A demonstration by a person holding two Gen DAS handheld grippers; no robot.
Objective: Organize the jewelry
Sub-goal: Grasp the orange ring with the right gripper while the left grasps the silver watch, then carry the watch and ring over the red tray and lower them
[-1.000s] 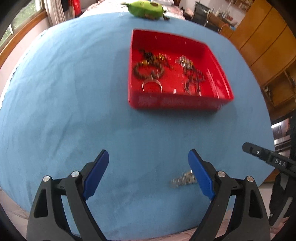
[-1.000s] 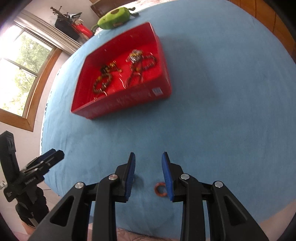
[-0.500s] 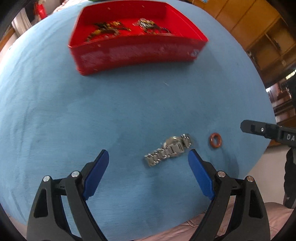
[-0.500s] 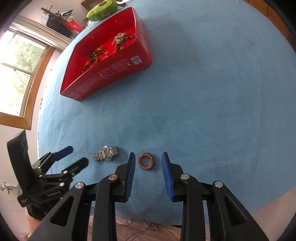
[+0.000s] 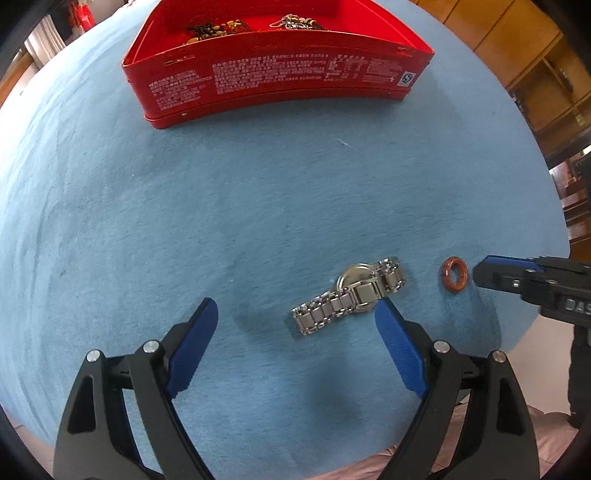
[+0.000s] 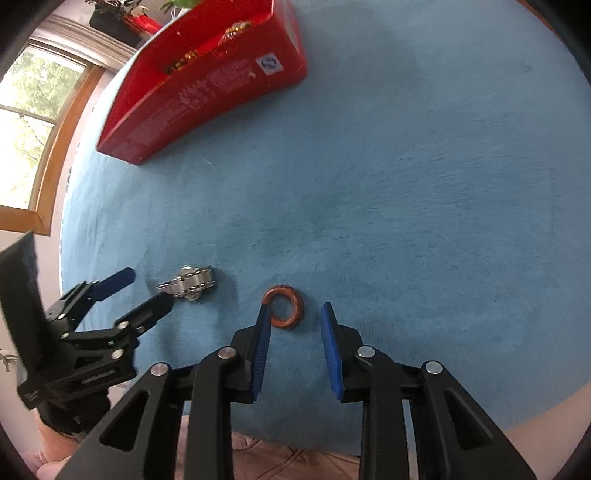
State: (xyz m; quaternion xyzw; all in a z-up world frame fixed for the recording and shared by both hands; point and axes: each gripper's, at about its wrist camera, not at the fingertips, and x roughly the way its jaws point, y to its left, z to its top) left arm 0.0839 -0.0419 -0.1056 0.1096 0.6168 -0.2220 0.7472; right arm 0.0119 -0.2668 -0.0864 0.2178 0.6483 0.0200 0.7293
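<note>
Nearest to the left wrist camera, the left gripper [image 5: 295,314] is seen pointing steeply down at the blue cloth [image 5: 258,206], its blue pads spread wide and released, nothing pressed between them. The silver watch [image 5: 349,293] is laid flat on the cloth between those pads, close to the right-hand pad and clear of the other; whether that pad touches the watch cannot be told. The band is stretched at a slant, the round case towards its farther end.

Just to the right of the watch, apart from it, the brown ring [image 6: 283,306] is laid flat on the cloth. The right gripper [image 6: 293,314] is lowered over it with its jaws narrowed, and they have just been closing. The ring is framed between the blue pads: the left-hand pad is seen at its edge, while a gap is left to the other pad, so no clamp is made yet.

Well beyond the watch, the red tin [image 5: 273,77] is set on the cloth, open at the top, its near wall covered in white print. Bead bracelets and chains [image 5: 251,24] are heaped inside it. Farther than the tin, a window [image 6: 33,122] with a wooden frame is seen in the right wrist view.
</note>
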